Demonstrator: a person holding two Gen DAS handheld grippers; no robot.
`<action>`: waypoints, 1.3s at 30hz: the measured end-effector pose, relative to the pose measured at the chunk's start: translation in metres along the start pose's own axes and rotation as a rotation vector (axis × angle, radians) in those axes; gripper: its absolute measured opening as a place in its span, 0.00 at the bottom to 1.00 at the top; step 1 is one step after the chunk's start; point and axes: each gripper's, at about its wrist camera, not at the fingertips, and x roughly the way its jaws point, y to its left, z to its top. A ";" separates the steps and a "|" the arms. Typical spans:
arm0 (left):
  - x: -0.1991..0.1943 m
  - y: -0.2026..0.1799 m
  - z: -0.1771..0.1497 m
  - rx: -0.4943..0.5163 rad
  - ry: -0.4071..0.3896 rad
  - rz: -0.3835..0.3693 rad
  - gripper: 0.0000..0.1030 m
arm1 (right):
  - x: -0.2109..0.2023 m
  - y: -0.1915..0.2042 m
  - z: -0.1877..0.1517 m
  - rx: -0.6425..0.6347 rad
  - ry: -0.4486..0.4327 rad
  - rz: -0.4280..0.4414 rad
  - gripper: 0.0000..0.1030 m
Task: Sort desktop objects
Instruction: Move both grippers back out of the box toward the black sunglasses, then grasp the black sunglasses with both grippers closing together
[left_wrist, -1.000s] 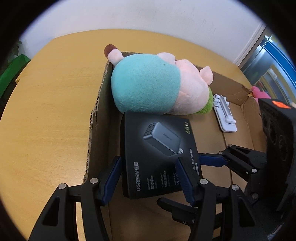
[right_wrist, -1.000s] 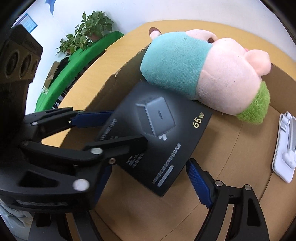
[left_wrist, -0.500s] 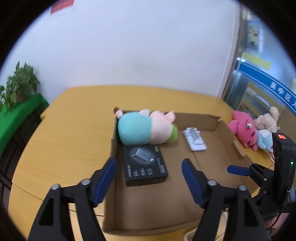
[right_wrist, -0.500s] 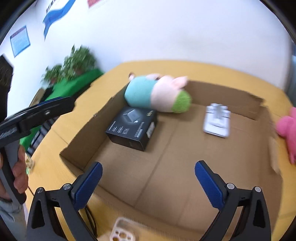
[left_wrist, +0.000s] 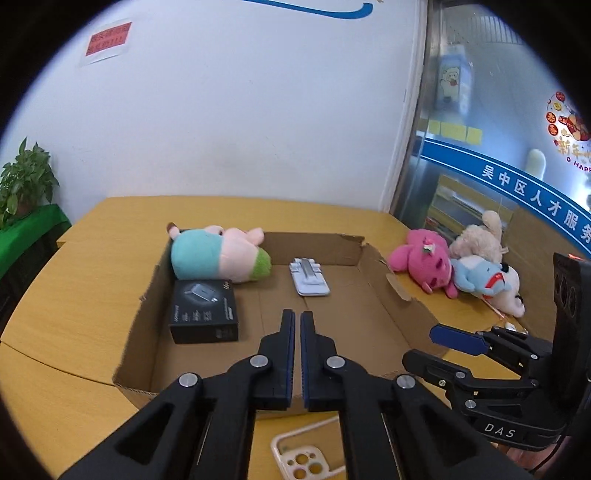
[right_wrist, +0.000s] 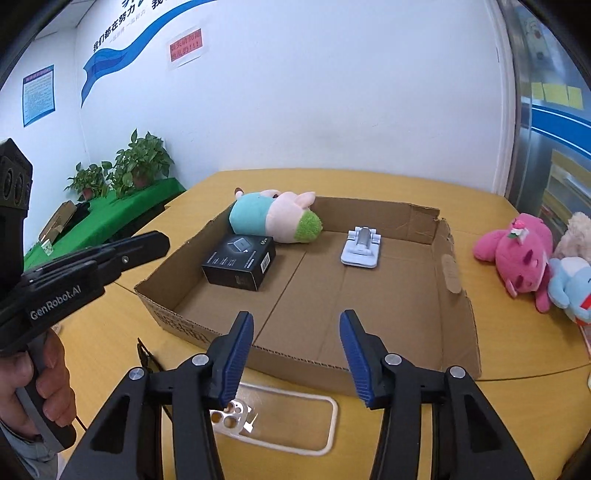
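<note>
Both tongs held back over a yellow wooden table (right_wrist: 369, 184), white wall behind.
Left gripper (left_wrist: 297, 325) is closed, empty; right gripper (right_wrist: 296, 325) is closing with nothing between. Ahead of both, the cardboard tray (right_wrist: 456, 295) holds a black box (right_wrist: 240, 266), plush pig (right_wrist: 273, 218) and white stand (right_wrist: 361, 247); a phone case (right_wrist: 288, 421) lies beneath the right one.

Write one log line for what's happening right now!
box: plush pig, black charger box, white stand inside | left gripper: shut, empty | right gripper: jaws closing, empty | phone case: on table, outside box
</note>
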 end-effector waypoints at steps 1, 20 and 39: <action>0.001 -0.005 -0.002 0.011 0.005 0.002 0.03 | -0.003 -0.002 -0.002 0.006 -0.003 0.007 0.64; -0.018 -0.004 -0.032 -0.042 0.028 0.020 0.79 | -0.002 -0.014 -0.045 0.036 0.049 0.067 0.93; -0.033 0.117 -0.115 -0.372 0.207 0.108 0.79 | 0.116 0.118 -0.087 -0.269 0.440 0.494 0.57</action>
